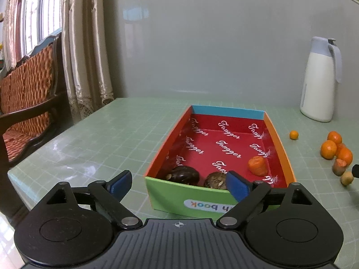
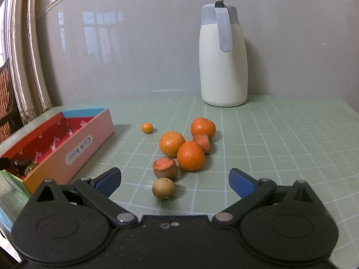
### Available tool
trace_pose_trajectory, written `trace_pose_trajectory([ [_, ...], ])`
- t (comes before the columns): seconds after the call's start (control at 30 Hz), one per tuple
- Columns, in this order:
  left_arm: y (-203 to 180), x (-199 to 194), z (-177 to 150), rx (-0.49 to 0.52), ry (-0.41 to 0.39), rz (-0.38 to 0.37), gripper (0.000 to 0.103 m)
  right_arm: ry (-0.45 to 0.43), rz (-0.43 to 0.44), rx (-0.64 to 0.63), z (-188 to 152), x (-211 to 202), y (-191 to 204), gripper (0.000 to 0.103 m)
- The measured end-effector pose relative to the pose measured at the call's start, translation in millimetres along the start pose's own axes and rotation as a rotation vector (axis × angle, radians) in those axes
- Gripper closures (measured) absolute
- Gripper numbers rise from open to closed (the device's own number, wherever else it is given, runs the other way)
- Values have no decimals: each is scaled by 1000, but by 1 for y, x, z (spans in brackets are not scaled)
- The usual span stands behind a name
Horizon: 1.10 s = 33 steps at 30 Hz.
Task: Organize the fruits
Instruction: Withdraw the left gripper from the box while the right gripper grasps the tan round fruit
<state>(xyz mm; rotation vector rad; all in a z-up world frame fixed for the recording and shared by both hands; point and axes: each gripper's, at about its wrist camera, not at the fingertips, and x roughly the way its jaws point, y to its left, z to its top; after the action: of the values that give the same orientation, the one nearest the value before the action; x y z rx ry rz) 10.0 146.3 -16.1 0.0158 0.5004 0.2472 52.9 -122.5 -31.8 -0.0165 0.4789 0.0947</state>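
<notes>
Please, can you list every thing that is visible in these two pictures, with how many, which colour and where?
box: 1, red inside, on green table
dark fruits: 2, brown, near end of box
carrot piece in box: 1, orange, right side
oranges: 3, orange, on table right of box
small orange: 1, apart, toward wall
carrot pieces: 2, among oranges
round fruit: 1, tan, nearest
jug: 1, white, grey lid, by wall
chair: 1, orange cushions, left
curtain: beige, left
left tool: open
right tool: open
</notes>
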Motion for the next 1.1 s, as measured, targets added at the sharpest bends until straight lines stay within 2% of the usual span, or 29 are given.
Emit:
trace_pose_trajectory([
  [0.17,5,-3,-4,-2,-21,2,8,15,12,-9,-2,4,2,3],
  [0.3,9,-4,-7,-18,-21,2,7,15,27,-17,-2,7,5,10],
  [0.37,12,-4,-8,-24,-27,5,7,28,27,-17,-2,11,7,16],
  [0.43,16,-5,-9,-34,-29,9,7,42,27,-12,-2,16,9,29],
  [0.57,23,-4,-11,-48,-26,20,7,69,15,-4,-3,23,10,35],
  [0.63,26,-3,-13,-53,-23,26,7,87,14,-3,-4,27,11,52],
  [0.67,27,-3,-13,-55,-22,28,7,97,11,-1,-4,29,11,55],
  [0.8,32,-2,-15,-63,-23,33,6,101,7,-13,-5,32,14,58],
  [0.87,34,-3,-16,-66,-24,40,6,99,-11,-38,-6,32,17,67],
  [0.9,35,-3,-17,-69,-24,40,6,97,-13,-43,-6,32,18,77],
  [1.1,41,-3,-19,-88,-20,47,6,79,14,-34,-5,27,20,77],
])
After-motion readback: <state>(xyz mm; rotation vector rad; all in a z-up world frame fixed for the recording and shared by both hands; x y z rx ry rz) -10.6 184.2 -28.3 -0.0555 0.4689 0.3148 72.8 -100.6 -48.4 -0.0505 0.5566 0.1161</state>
